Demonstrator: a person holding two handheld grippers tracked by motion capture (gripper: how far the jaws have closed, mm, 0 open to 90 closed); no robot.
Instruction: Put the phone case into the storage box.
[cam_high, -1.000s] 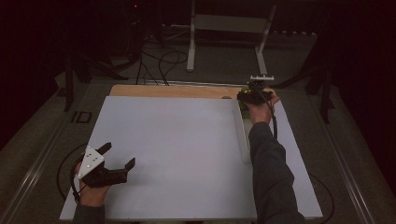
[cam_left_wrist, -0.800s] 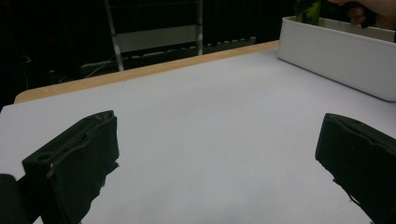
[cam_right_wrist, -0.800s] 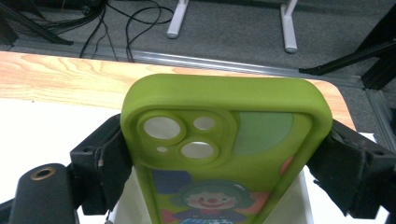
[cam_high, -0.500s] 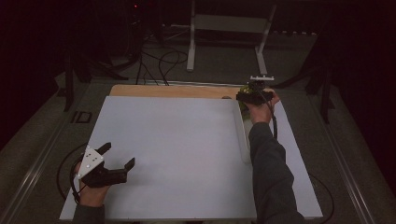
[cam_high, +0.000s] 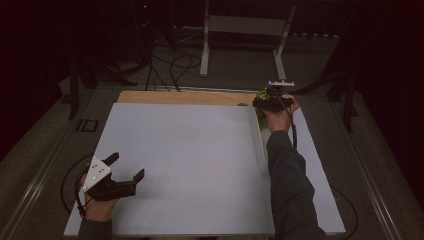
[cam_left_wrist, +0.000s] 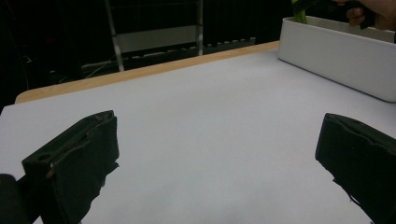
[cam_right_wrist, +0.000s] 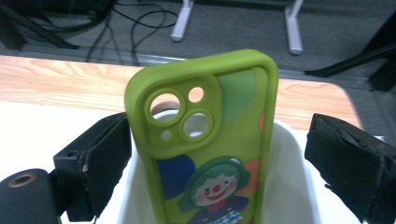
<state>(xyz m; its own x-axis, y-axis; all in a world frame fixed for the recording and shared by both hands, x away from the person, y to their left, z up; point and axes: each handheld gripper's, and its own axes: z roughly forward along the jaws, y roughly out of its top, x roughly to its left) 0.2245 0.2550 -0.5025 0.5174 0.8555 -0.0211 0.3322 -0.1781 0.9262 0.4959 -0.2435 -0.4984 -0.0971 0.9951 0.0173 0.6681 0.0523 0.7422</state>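
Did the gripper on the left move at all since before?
No. The left gripper lies at the same spot near the white board's near left corner in the high view, jaws apart as before.

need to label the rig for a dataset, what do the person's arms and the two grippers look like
Both grippers are black with two blocky, worn-edged jaws. The left gripper carries a grey three-cornered plate with small dark dots on top; a thin dark cable loops from it over the table edge. The right gripper has a light bracket on top and a dark cable trailing back. The right arm wears a dark grey long sleeve.
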